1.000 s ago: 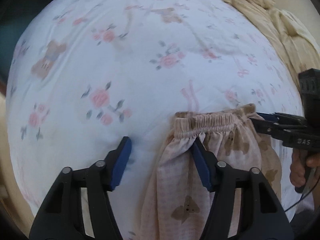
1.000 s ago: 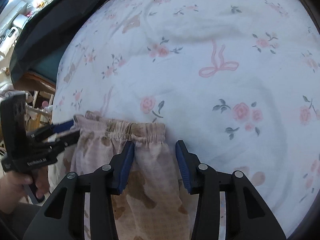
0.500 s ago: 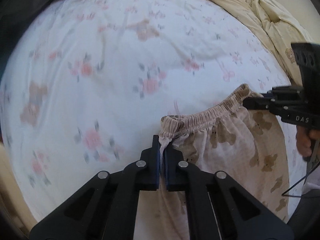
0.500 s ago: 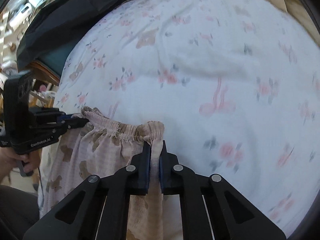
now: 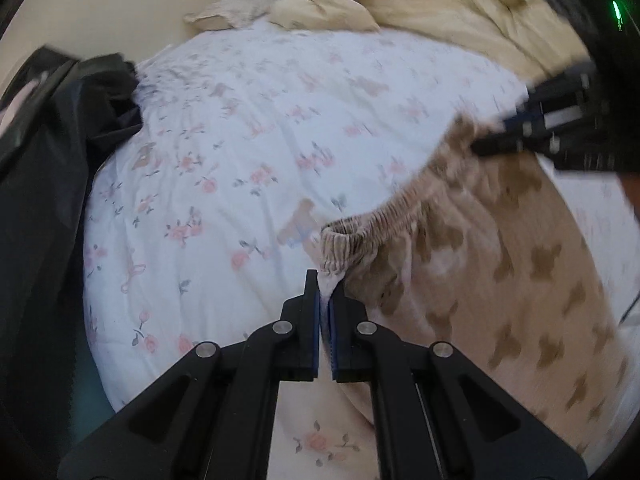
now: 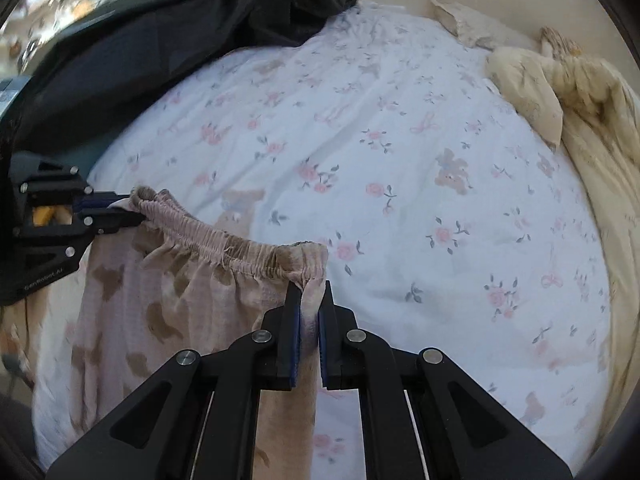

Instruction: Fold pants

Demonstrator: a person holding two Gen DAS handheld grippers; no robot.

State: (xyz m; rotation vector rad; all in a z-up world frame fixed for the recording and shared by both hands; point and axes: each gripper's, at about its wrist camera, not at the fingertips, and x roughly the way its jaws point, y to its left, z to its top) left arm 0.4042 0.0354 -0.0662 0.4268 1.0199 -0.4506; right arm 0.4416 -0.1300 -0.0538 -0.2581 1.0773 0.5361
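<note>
Both grippers pinch the waistband, pants lifted over the bed.

The left gripper and right gripper each clamp one end of the elastic waistband; the bear-print pants hang between them above the floral bedsheet.

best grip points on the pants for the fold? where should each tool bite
The two ends of the elastic waistband, coming in from the leg side. That gathered band is the thickest, stiffest edge, so it should hold without slipping. The left tool and right tool are each shut on one end of it, so the pants hang spread between them above the floral sheet.
</note>
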